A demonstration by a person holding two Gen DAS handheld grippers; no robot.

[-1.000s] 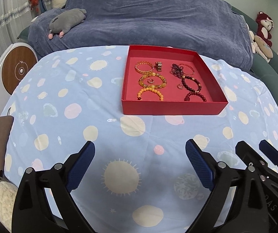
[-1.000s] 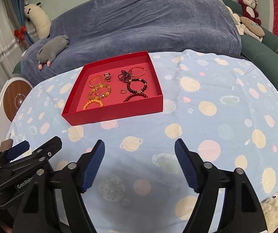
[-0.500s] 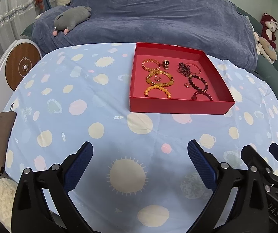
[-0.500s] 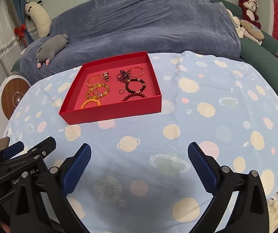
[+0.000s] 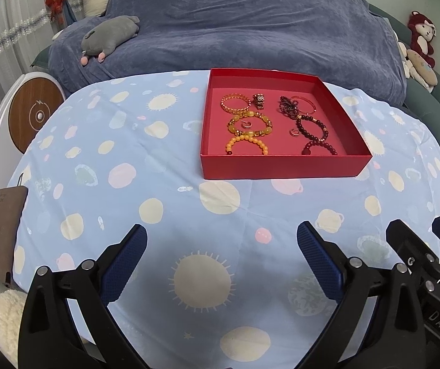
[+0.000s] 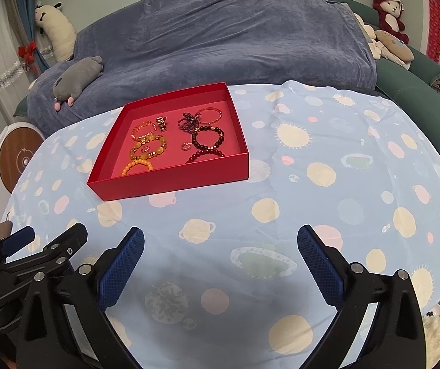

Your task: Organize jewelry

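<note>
A red box (image 5: 281, 166) stands on the blue patterned tablecloth (image 5: 158, 184); it also shows in the right wrist view (image 6: 170, 181). Inside lie yellow and gold bead bracelets (image 5: 249, 126) on the left and dark red bead bracelets (image 5: 312, 129) on the right, with small rings among them. My left gripper (image 5: 221, 255) is open and empty, hovering over the cloth well short of the box. My right gripper (image 6: 220, 255) is open and empty, beside the left one.
A sofa under a blue-grey cover (image 5: 235, 24) stands behind the table, with a grey plush toy (image 5: 109, 33) on it. A round wooden-faced device (image 5: 35, 113) is at the left. A brown case (image 5: 3, 227) lies at the table's left edge.
Both grippers have pulled back and shifted a little, so the box looks farther. The right gripper's jaws have opened wider.
</note>
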